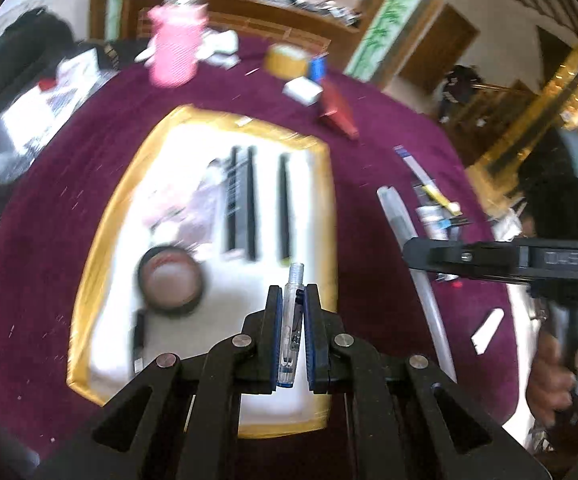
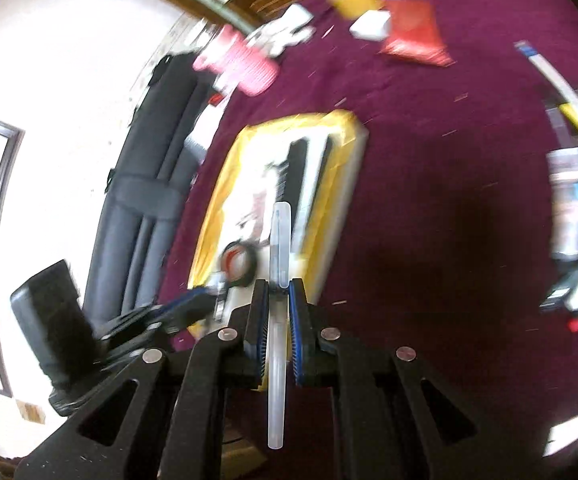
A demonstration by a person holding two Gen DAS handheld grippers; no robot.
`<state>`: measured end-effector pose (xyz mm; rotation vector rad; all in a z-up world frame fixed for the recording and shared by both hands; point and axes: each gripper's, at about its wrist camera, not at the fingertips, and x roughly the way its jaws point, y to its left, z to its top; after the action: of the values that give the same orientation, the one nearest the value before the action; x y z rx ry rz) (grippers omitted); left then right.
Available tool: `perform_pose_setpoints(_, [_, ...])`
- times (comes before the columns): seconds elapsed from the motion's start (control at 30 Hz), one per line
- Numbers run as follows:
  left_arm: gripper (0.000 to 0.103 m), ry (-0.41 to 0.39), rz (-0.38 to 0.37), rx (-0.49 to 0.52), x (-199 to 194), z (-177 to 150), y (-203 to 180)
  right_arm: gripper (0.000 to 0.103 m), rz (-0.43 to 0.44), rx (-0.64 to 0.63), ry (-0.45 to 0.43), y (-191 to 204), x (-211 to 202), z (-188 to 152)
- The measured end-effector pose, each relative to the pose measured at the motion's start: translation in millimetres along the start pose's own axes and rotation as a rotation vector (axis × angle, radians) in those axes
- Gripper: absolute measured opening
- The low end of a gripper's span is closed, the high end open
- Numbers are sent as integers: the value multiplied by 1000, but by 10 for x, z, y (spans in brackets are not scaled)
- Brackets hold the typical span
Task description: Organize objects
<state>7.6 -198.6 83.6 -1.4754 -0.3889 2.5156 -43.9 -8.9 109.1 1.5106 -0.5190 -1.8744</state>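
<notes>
My left gripper (image 1: 293, 292) is shut on a short clear pen barrel (image 1: 291, 320) with a threaded tip. It hangs over the near right part of a white tray with a yellow rim (image 1: 101, 240). Three black sticks (image 1: 251, 204) and a round black case (image 1: 171, 284) lie in the tray. My right gripper (image 2: 279, 286) is shut on a long frosted pen tube (image 2: 280, 236), which points at the tray (image 2: 217, 208). In the left wrist view the right gripper (image 1: 421, 254) is seen side-on at the right, with the tube (image 1: 403, 220) through it. The left gripper (image 2: 193, 304) appears blurred in the right wrist view.
A maroon cloth (image 1: 369, 200) covers the round table. At its far side are a pink cup (image 1: 173, 48), a yellow tape roll (image 1: 287, 58), a white box (image 1: 303, 90) and a red packet (image 1: 339, 110). Several pens (image 1: 437, 208) lie piled on the right. A hand (image 1: 561, 364) holds the right gripper's handle.
</notes>
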Motion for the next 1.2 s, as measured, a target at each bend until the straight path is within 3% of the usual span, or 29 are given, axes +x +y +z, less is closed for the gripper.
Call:
perform_pose_setpoints(0.1, [7, 52, 3, -27, 187, -86, 182, 8, 6, 17, 48, 180, 380, -57])
perform_pose_setpoints(0.2, [7, 106, 8, -34, 387, -148, 316, 8, -43, 22, 77, 293, 703, -120])
perform_pose_setpoints(0.43, [7, 119, -21, -13, 480, -179, 465, 8, -207, 35, 94, 313, 1140, -195])
perform_pose_setpoints(0.7, [9, 119, -45, 23, 444, -150, 500, 8, -312, 54, 86, 224, 1248, -192])
perform_pose_setpoints(0.77, [13, 118, -50, 31, 436, -137, 492, 8, -323, 55, 84, 221, 1222, -186])
perform_pose_setpoints(1.0, [41, 114, -63, 1, 286, -107, 533, 8, -354, 58, 75, 235, 1158, -176])
perform_pose_setpoints(1.2, [41, 101, -57, -4, 106, -110, 583, 9, -378, 13, 57, 360, 1127, -173])
